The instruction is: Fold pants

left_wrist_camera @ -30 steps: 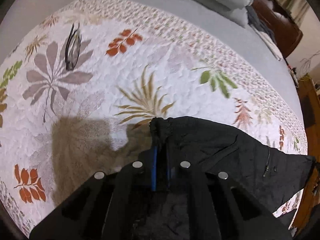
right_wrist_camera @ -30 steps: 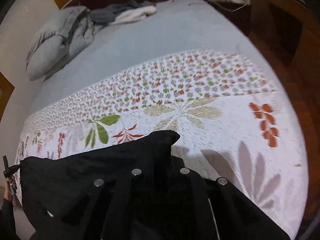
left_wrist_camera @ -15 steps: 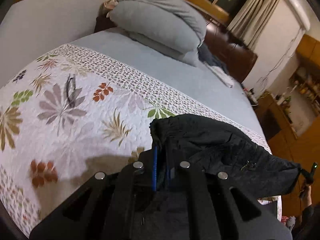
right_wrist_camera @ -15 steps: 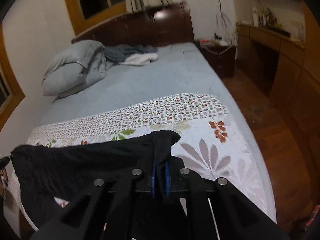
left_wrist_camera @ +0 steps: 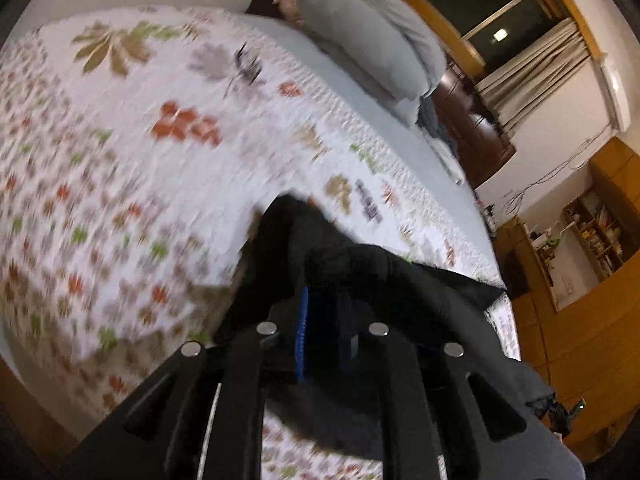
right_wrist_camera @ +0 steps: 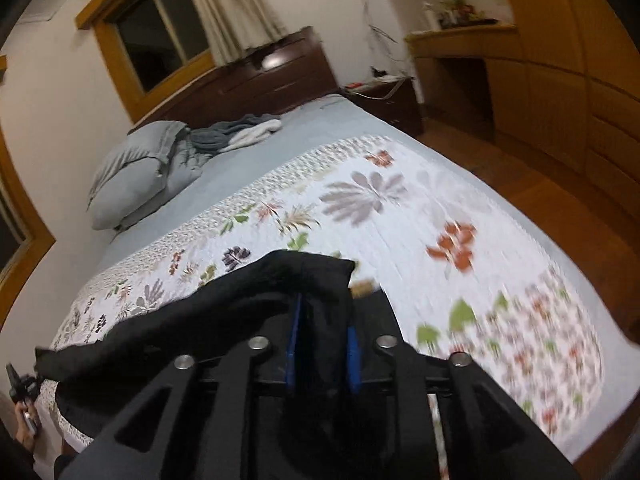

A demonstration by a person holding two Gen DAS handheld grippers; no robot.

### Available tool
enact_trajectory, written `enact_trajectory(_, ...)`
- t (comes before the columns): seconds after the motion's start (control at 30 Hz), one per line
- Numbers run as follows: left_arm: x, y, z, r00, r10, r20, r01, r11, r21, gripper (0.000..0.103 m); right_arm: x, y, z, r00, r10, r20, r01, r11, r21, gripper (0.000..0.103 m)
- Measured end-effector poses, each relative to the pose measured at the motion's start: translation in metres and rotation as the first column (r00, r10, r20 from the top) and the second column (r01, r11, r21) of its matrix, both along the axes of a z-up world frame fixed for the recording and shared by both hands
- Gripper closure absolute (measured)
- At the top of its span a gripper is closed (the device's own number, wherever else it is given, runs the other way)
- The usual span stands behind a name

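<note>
The black pants point(left_wrist_camera: 432, 292) hang stretched between my two grippers above the floral quilt point(left_wrist_camera: 120, 168). My left gripper point(left_wrist_camera: 322, 320) is shut on one end of the pants' edge, bunched between its blue pads. My right gripper point(right_wrist_camera: 322, 332) is shut on the other end of the black pants point(right_wrist_camera: 200, 320), with cloth bunched between its blue pads. The pants sag toward the quilt point(right_wrist_camera: 440, 216) between the two grips. The lower part of the pants is hidden behind the gripper bodies.
A grey pillow point(right_wrist_camera: 132, 180) and a heap of grey and white clothes point(right_wrist_camera: 236, 136) lie at the head of the bed by the dark headboard point(right_wrist_camera: 272, 80). Wooden floor point(right_wrist_camera: 560, 208) and wardrobes point(right_wrist_camera: 580, 60) lie to the right.
Both grippers have lifted and swung with the pants still held. The views tilted up from the quilt to the room and are blurred with motion. The right pads stand wider around bunched cloth.
</note>
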State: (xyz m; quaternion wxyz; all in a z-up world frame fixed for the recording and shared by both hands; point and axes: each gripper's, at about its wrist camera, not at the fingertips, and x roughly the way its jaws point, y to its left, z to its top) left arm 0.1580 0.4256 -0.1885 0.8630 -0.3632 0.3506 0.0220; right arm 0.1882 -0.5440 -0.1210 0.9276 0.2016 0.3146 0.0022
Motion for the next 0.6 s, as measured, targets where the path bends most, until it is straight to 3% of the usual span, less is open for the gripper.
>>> enact_trajectory(0.07, -0.004, 0.002, -0.01, 0.999, 0.009, -0.036, -0.009, 1.0, 0.0, 0.101, -0.009, 0.004, 0.002, 1.0, -0.001, 0.003, 0.001, 1.0, 0.002, 0.074)
enact_trajectory(0.23, -0.017, 0.013, -0.036, 0.988, 0.061, -0.142, -0.061, 0.998, 0.0, 0.1, -0.005, 0.017, 0.024, 0.999, 0.034, -0.014, -0.035, 0.996, -0.082, 0.073)
enact_trajectory(0.3, -0.03, 0.016, -0.032, 0.979, 0.13, -0.159, -0.124, 0.991, 0.041, 0.085, -0.006, 0.021, 0.034, 0.999, 0.043, -0.021, -0.045, 0.993, -0.109, 0.068)
enact_trajectory(0.4, -0.059, 0.009, -0.006, 0.966, 0.244, -0.084, -0.233, 0.964, 0.124, 0.057, -0.011, 0.027, 0.047, 0.998, 0.055, -0.033, -0.059, 0.985, -0.165, 0.046)
enact_trajectory(0.47, -0.082, -0.006, 0.015, 0.961, 0.276, -0.005, -0.272, 0.951, 0.147, 0.031, -0.031, 0.026, 0.055, 1.0, 0.015, -0.017, -0.017, 0.986, -0.168, 0.019)
enact_trajectory(0.53, -0.093, -0.026, 0.03, 0.968, 0.247, 0.034, -0.249, 0.957, 0.151, 0.028, -0.061, 0.02, 0.058, 0.998, -0.063, -0.006, 0.062, 0.994, -0.086, 0.016)
enact_trajectory(0.6, -0.091, -0.049, 0.036, 0.986, 0.168, 0.023, -0.17, 0.975, 0.146, 0.024, -0.09, 0.015, 0.06, 0.991, -0.136, -0.006, 0.136, 0.989, 0.056, 0.016)
